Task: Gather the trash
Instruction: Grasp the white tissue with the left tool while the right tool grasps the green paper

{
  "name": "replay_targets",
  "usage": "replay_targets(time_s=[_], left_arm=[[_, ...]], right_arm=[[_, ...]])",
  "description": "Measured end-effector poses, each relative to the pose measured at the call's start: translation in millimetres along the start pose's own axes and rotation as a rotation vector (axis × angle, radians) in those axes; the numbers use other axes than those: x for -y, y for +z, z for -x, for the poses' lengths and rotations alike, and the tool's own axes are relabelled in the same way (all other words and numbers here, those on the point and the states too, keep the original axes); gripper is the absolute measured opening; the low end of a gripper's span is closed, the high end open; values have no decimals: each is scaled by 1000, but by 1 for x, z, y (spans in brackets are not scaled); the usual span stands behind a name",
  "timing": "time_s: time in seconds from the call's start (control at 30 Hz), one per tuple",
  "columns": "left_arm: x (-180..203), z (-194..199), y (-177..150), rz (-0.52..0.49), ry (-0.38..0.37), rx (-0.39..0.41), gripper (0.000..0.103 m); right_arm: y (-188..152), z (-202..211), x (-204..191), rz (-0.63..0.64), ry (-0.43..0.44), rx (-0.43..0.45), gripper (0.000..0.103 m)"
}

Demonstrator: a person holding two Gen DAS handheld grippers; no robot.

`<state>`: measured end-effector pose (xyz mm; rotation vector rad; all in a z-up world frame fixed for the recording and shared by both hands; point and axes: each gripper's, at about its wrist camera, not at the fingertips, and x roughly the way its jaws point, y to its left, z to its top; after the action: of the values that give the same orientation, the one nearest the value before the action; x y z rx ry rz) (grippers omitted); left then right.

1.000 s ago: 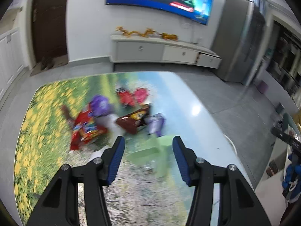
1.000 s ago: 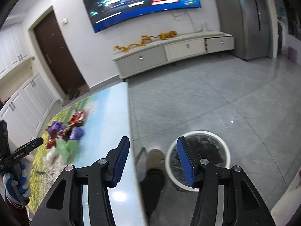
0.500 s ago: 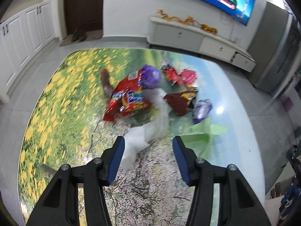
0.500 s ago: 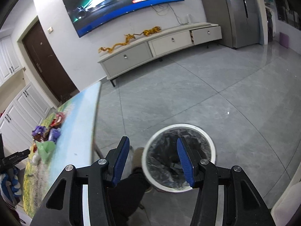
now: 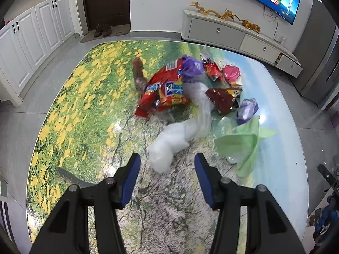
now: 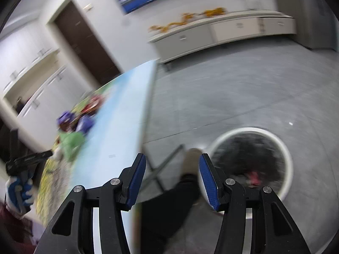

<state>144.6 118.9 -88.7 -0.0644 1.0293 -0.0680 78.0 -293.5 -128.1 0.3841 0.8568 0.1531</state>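
Right gripper (image 6: 172, 169), spread and empty, above white bin (image 6: 284, 148) holding dark trash.

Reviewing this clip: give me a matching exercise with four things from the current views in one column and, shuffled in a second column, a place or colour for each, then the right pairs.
Things:
1. white plastic bag
2. green plastic bag
3. red snack bag
4. trash bin

Descriptions:
A. on the floor beside the table, black liner inside
B. nearest the open left gripper, just ahead of it
C. near the table's right edge in the left wrist view
D. mid-table, a purple wrapper at its top

Pairs: 1-B, 2-C, 3-D, 4-A
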Motion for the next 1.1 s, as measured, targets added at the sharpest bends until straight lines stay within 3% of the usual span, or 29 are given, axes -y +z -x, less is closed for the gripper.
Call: replay_targets(time_s=[0.17, 0.57, 0.7, 1.0, 1.1], left_arm=[[-4, -1, 1, -21, -61, 13, 51], [-2, -33, 17, -163, -191, 38, 51], [-7, -42, 21, -178, -247, 38, 51], [-12, -54, 23, -209, -321, 36, 50], [-13, -54, 22, -216, -349, 36, 41]], right_arm=[[1, -21, -58, 83, 111, -56, 52], [14, -74, -163, 191, 187, -186, 52], [18, -103, -186, 204, 164, -231, 59], [22, -138, -219, 224, 128, -263, 59], [23, -147, -226, 236, 114, -270, 59]])
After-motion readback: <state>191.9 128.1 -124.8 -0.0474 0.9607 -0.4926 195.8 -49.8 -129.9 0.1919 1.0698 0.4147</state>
